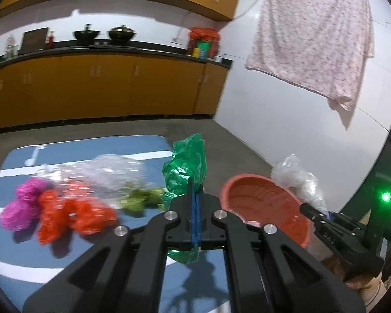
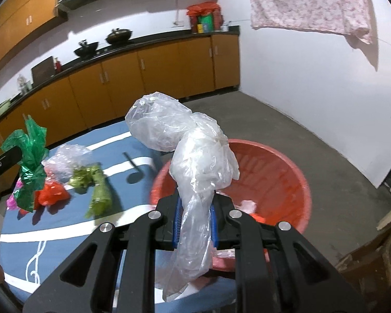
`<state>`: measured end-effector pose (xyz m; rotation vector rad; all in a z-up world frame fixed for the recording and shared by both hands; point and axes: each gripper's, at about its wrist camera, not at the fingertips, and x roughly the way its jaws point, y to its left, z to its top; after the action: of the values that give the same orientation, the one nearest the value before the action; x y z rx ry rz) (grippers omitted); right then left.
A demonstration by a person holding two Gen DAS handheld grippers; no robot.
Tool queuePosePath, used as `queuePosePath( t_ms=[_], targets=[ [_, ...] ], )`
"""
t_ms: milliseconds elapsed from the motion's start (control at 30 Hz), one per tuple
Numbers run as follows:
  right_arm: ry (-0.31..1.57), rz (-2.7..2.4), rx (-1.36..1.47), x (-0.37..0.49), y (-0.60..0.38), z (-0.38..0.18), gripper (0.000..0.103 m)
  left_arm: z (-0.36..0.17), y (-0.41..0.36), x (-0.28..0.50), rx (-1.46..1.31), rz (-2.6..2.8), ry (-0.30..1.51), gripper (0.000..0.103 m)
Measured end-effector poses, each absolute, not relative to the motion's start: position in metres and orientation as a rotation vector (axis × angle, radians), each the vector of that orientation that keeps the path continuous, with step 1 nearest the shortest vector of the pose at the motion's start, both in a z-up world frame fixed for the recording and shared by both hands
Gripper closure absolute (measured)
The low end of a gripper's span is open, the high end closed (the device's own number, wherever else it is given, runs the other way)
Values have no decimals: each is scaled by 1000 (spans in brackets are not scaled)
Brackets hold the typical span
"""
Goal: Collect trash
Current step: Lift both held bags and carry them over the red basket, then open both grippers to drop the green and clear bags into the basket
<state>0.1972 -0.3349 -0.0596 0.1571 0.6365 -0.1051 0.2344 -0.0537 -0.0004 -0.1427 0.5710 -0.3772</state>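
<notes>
Currently the right gripper (image 2: 195, 224) is clamping a clear plastic bag (image 2: 195, 156) over the red basin (image 2: 286, 172), while the left gripper (image 1: 196, 208) is clamping a green bag (image 1: 186, 169) just left of it. Releasing each squarely above the basin should keep both off the tabletop (image 2: 65, 234).

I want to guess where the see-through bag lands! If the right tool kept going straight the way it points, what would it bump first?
Probably the red basin. The right tool, shut on the clear bag, points over its near rim, though depth is hard to judge.
</notes>
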Motion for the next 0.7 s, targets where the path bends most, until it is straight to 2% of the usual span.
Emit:
queuePosePath(
  t_ms=[700],
  targets=[
    [649, -225, 296, 234, -415, -83, 85, -44, -198, 292, -127, -638, 664, 101]
  ],
)
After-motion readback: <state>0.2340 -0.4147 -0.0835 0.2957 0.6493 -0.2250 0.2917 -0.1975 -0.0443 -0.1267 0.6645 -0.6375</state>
